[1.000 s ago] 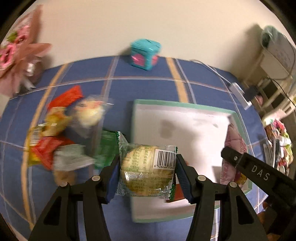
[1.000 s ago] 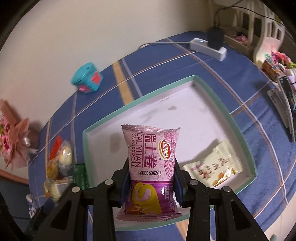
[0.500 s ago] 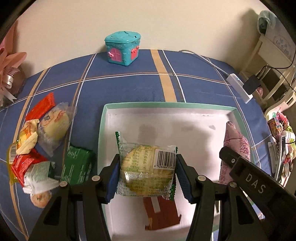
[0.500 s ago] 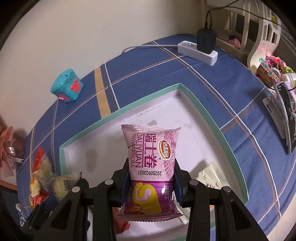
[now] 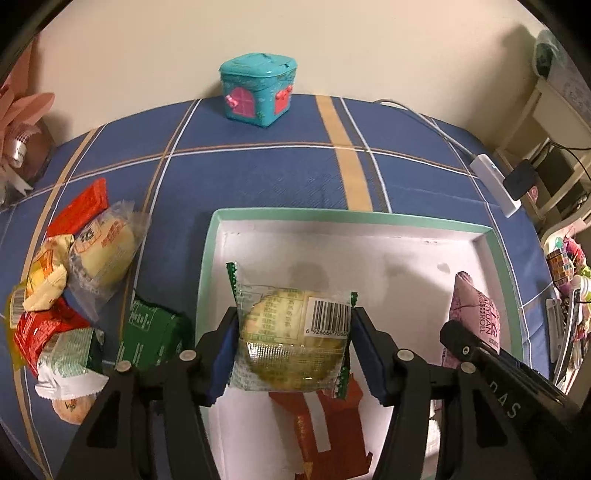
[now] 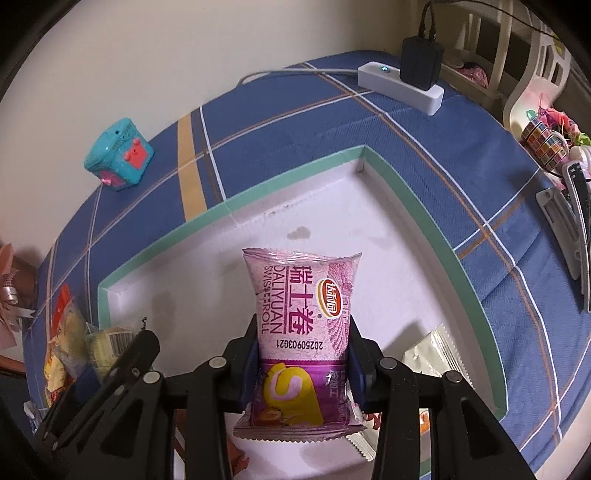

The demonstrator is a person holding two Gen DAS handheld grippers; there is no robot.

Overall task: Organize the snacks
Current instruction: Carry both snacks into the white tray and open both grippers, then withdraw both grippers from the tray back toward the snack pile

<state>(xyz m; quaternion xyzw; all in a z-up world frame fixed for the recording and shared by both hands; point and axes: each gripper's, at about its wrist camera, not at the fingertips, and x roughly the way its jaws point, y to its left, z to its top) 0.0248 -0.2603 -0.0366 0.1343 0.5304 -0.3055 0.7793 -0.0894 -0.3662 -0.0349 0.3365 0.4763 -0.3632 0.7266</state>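
Blue plaid desk (image 5: 258, 177): above the white tray (image 5: 369, 254), my left gripper (image 5: 293, 349) jaws have just been widening around a clear-wrapped cake (image 5: 291, 339); right gripper (image 6: 303, 365) jaws clamp a purple roll packet (image 6: 303, 317).

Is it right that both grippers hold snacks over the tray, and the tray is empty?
Not quite. Both grippers, left and right, hold snacks over the tray, but it is not empty: the left wrist view shows a red packet lying in it.

Cream wall (image 5: 295, 33), blue plaid tablecloth (image 5: 258, 177).
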